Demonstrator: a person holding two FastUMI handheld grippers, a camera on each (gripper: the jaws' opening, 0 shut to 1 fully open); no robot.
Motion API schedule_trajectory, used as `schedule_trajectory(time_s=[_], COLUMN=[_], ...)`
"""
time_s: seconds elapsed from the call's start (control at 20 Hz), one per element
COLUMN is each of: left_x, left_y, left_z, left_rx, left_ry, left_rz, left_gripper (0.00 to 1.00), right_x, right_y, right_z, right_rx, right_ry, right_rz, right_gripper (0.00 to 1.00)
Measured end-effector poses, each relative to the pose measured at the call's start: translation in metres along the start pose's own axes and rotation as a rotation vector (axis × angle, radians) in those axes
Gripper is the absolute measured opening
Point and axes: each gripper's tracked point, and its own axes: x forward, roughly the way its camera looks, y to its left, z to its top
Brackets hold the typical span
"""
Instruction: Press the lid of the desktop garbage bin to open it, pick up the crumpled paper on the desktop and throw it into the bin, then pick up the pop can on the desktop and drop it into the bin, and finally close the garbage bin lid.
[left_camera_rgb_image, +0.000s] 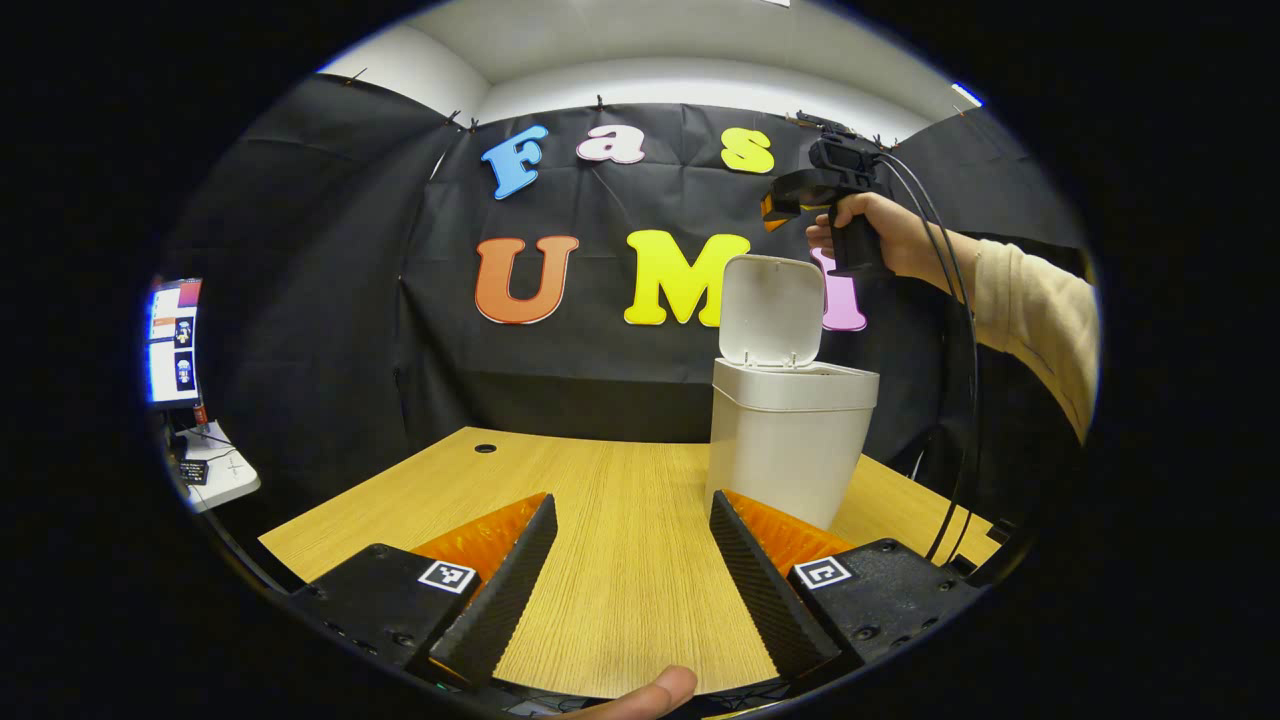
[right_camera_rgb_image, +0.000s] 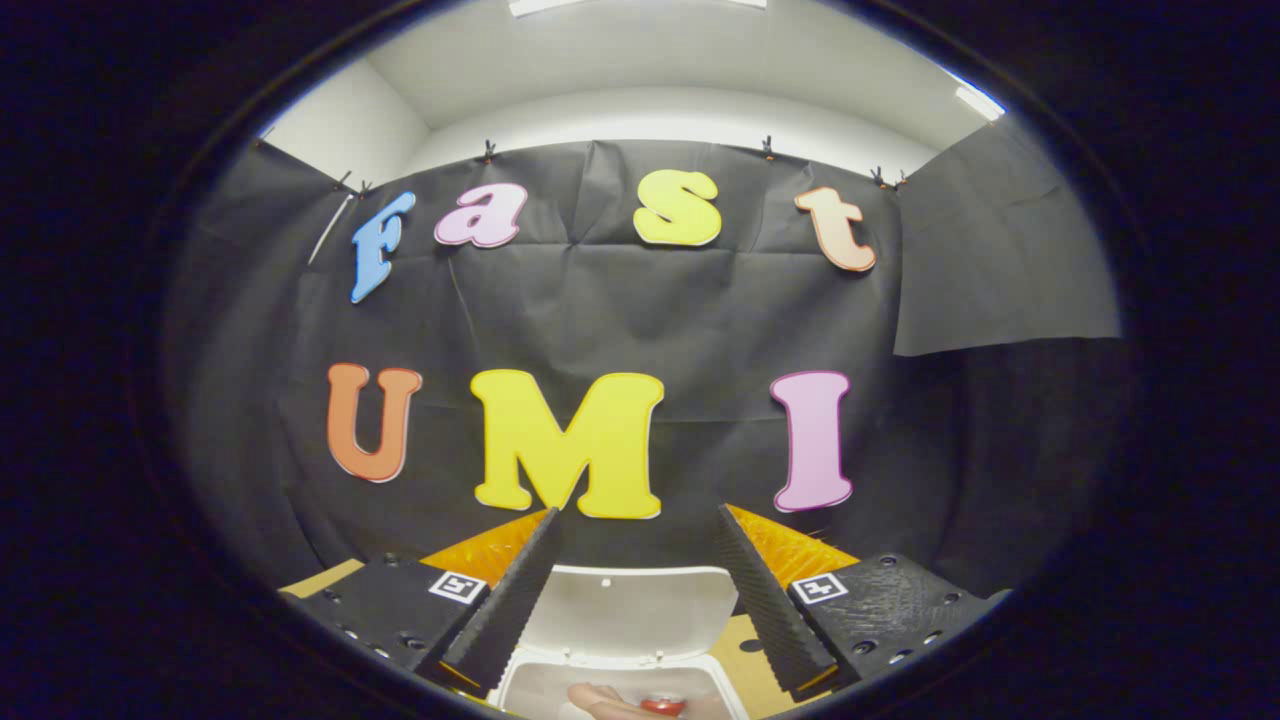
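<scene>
The white bin (left_camera_rgb_image: 790, 440) stands on the wooden table (left_camera_rgb_image: 610, 600) with its lid (left_camera_rgb_image: 770, 310) swung up and open. My left gripper (left_camera_rgb_image: 633, 497) is low over the table just left of the bin, open, with nothing between its fingers. A hand holds my right gripper (left_camera_rgb_image: 790, 205) high above the bin. In the right gripper view that gripper (right_camera_rgb_image: 637, 512) is open and empty, looking down past the raised lid (right_camera_rgb_image: 620, 610) into the bin (right_camera_rgb_image: 530, 690). A red can (right_camera_rgb_image: 662, 706) and a pale shape lie inside it.
A monitor (left_camera_rgb_image: 175, 340) and a small white stand (left_camera_rgb_image: 215, 470) are off the table's left side. A cable hole (left_camera_rgb_image: 485, 449) sits near the table's far edge. Black cables (left_camera_rgb_image: 965, 400) hang down from the right gripper beside the bin. A sleeve (left_camera_rgb_image: 1040, 320) reaches in from the right.
</scene>
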Motion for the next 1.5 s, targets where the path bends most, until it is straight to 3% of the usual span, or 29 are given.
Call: schedule_trajectory(time_s=[0.15,0.35,0.6,0.65,0.95,1.1,1.25,1.5], left_x=[0.006,0.015,0.022,0.023,0.034,0.041,0.045,0.045], left_y=[-0.001,0.003,-0.002,-0.005,-0.007,0.003,0.023,0.046], left_z=[-0.005,-0.016,-0.028,-0.027,-0.029,-0.032,-0.030,-0.031], left_rx=[-0.029,-0.024,-0.019,-0.015,-0.033,-0.064,-0.026,-0.037], left_ry=[0.016,0.048,0.080,0.076,0.059,0.063,0.037,0.024], left_rz=[-0.002,0.019,0.002,-0.005,-0.013,0.010,0.048,0.077], left_gripper=[0.99,1.00,0.99,0.99,0.99,0.99,0.99,0.99], right_x=[0.034,0.067,0.065,0.059,0.007,-0.024,-0.053,-0.079], right_y=[-0.005,0.001,0.010,0.008,0.007,0.011,0.022,0.007], right_z=[-0.005,-0.041,-0.065,-0.069,-0.092,-0.116,-0.147,-0.185], right_rx=[-0.046,-0.021,0.028,0.046,0.066,0.039,0.074,0.028], right_ry=[0.000,0.095,0.177,0.193,0.245,0.282,0.357,0.438], right_rz=[-0.038,-0.043,-0.007,-0.008,0.016,0.050,0.126,0.108], right_gripper=[0.94,0.95,0.95,0.92,0.93,0.93,0.92,0.93])
